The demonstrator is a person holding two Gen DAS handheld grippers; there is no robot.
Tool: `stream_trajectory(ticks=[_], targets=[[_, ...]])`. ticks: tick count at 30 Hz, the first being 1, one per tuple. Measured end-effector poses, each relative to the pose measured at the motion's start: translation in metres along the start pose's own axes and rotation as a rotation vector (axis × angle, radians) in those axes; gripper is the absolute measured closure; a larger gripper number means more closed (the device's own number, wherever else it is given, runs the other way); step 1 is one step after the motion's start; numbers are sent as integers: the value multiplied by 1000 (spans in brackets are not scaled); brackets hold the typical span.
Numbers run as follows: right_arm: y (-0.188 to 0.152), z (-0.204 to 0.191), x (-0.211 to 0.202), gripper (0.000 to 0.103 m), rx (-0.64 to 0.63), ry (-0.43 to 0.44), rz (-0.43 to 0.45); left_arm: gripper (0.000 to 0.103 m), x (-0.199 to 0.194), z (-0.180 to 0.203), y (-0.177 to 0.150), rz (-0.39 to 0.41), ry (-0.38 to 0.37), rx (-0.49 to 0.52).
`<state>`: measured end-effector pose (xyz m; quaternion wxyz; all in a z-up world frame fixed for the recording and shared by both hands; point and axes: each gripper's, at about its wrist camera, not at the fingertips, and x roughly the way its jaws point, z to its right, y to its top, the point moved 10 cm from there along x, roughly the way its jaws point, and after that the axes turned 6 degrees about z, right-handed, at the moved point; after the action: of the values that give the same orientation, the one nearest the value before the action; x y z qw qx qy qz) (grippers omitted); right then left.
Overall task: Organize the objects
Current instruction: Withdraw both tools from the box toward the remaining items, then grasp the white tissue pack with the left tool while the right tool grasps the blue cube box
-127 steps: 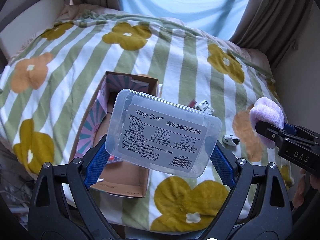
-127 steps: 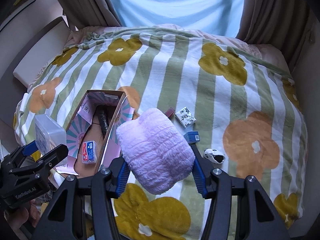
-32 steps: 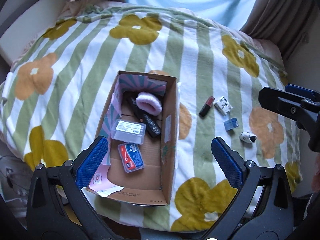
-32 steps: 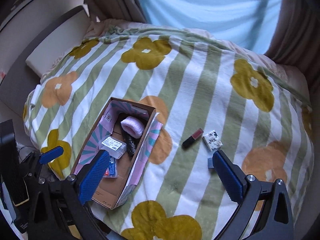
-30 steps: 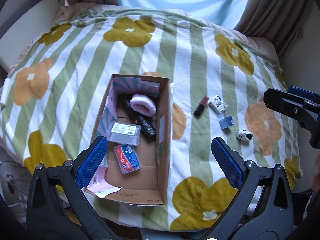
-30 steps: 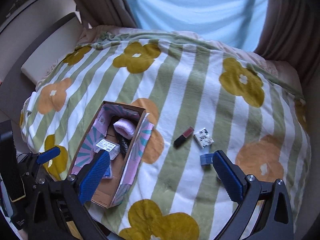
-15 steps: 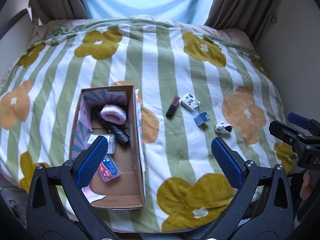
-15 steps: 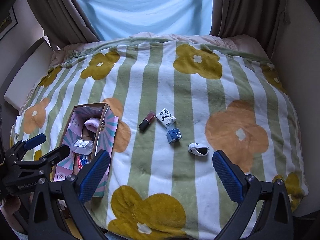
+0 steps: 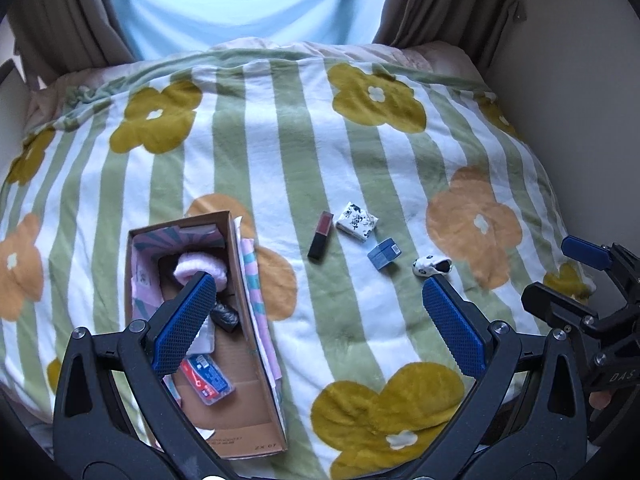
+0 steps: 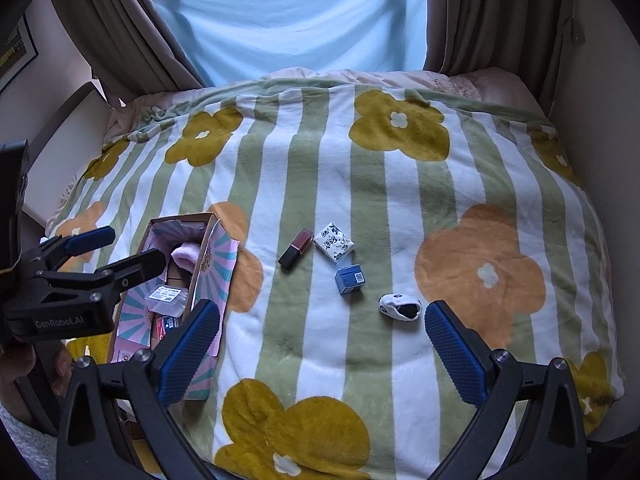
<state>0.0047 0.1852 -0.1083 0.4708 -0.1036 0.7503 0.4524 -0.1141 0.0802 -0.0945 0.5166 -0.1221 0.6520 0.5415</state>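
Both grippers hang empty over the striped blanket [image 10: 320, 184], the left gripper [image 9: 320, 304] and right gripper [image 10: 322, 320] each spread wide. The cardboard box [image 9: 256, 360] sits near left. The left view looks into it: a pink puff [image 9: 196, 266] and a red-blue packet [image 9: 206, 378]. The right view adds a clear case [image 10: 166, 294], possibly labelled. Right of the box lie a lipstick [image 10: 295, 249], a patterned box [image 10: 334, 243], a blue box [image 10: 350, 279] and a black-and-white trinket [image 10: 400, 307].
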Motion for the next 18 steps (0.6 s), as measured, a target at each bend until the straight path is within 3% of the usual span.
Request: stream_trajectory(ticks=[7, 18], targets=[[0, 14, 37, 1, -13, -2, -25, 0, 59, 19, 22, -66, -44, 97], [-15, 39, 135, 2, -31, 52, -63, 0, 194, 47, 16, -206, -100, 242]])
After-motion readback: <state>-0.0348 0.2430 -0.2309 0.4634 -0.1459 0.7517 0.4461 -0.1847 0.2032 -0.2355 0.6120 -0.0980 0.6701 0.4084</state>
